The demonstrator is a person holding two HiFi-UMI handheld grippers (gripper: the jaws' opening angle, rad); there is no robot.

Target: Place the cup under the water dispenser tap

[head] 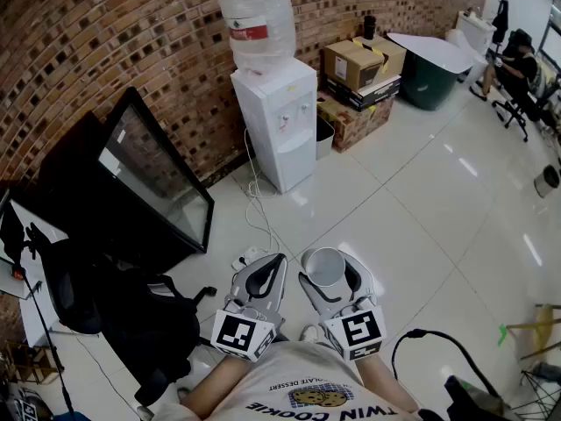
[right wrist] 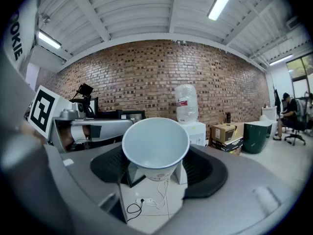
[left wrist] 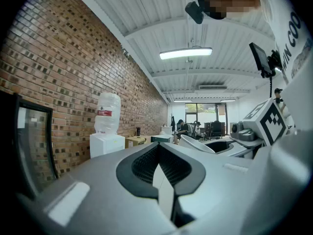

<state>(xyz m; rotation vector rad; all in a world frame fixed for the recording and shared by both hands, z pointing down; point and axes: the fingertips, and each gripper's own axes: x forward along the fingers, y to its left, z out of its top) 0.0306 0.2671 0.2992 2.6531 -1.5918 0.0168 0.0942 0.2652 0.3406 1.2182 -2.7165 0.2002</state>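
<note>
A white paper cup (head: 325, 267) is held upright, mouth up, between the jaws of my right gripper (head: 328, 276), which is shut on it. In the right gripper view the cup (right wrist: 155, 148) tilts its empty mouth toward the camera, my right gripper (right wrist: 155, 173) clamping its lower wall. The white water dispenser (head: 276, 121) with a clear bottle (head: 255, 20) on top stands against the brick wall, well ahead of both grippers across the floor. It also shows as the dispenser (right wrist: 195, 131) behind the cup. My left gripper (head: 277, 260) is beside the right one, shut and empty, its tip (left wrist: 159, 163) closed.
A large black screen (head: 158, 178) leans left of the dispenser, with a black office chair (head: 131, 314) nearer me. A power strip and white cables (head: 250, 254) lie on the tiles ahead. Cardboard boxes (head: 359, 64) and a green bin (head: 429, 77) stand to the dispenser's right.
</note>
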